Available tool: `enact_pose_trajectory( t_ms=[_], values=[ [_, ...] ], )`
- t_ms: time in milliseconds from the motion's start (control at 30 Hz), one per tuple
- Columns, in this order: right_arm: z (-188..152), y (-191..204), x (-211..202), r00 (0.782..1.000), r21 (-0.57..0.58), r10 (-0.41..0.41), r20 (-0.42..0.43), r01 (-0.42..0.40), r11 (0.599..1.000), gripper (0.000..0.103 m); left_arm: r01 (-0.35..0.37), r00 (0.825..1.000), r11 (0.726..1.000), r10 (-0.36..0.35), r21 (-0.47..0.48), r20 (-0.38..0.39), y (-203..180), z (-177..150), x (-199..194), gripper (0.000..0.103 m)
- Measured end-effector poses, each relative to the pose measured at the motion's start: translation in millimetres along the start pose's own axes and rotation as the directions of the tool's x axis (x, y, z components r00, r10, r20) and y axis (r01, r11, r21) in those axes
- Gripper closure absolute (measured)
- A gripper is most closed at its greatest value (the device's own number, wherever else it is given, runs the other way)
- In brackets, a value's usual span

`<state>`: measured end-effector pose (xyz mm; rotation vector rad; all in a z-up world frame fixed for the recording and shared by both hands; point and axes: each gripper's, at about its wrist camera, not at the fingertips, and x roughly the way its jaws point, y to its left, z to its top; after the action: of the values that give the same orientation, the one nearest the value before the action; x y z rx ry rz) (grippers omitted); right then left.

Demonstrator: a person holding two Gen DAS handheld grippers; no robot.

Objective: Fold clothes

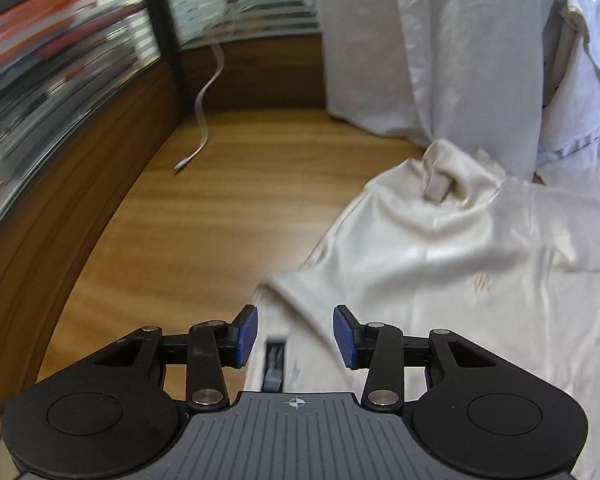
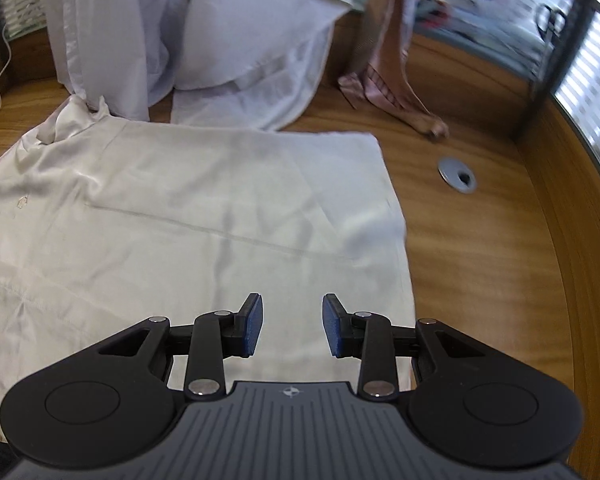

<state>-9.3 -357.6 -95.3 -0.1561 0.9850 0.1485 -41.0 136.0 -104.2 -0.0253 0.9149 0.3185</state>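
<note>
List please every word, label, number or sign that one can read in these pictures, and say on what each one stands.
No text can be read.
Shirt: a small embroidered mark on the fabric, a logo with no letters that can be made out.
Left gripper and right gripper: a crosshair sign on each body, no words.
Shelves behind the glass: coloured shapes, too blurred to read.

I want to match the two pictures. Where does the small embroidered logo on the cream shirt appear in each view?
Left wrist view: the embroidered logo sits right of centre, on the cream shirt, up and to the right of the tongs.
Right wrist view: the logo is at the far left edge, at mid height.
Shared landmark: the bunched collar at the shirt's far end, next to the hanging white garment.
</note>
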Motion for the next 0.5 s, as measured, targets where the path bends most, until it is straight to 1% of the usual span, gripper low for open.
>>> enact_pose_trajectory(
  t_ms=[100,133,233,333,500],
  values=[
    [16,2,11,1.000,-0.008,0.021,0.006,-0.021,1.000,0.065,0.009,1.000,0.999,-0.008,0.039,-0.012,-15,19,17,0.058],
    [22,3,14,1.000,-0.010,0.030,0.001,-0.030,1.000,0.065,0.013,1.000,0.999,-0.012,0.051,-0.020,-20,25,22,0.056],
    [42,11,20,0.997,-0.031,0.072,0.001,-0.072,0.997,0.065,0.062,0.997,0.995,-0.059,0.072,-0.045,-36,43,37,0.053],
    [63,21,27,0.993,-0.073,0.117,0.004,-0.116,0.991,0.065,0.107,0.993,0.992,-0.104,0.070,-0.053,-53,58,57,0.050],
    [89,29,46,0.985,-0.127,0.174,0.015,-0.171,0.977,0.065,0.154,0.987,0.985,-0.150,0.078,-0.053,-85,79,99,0.050]
  ],
)
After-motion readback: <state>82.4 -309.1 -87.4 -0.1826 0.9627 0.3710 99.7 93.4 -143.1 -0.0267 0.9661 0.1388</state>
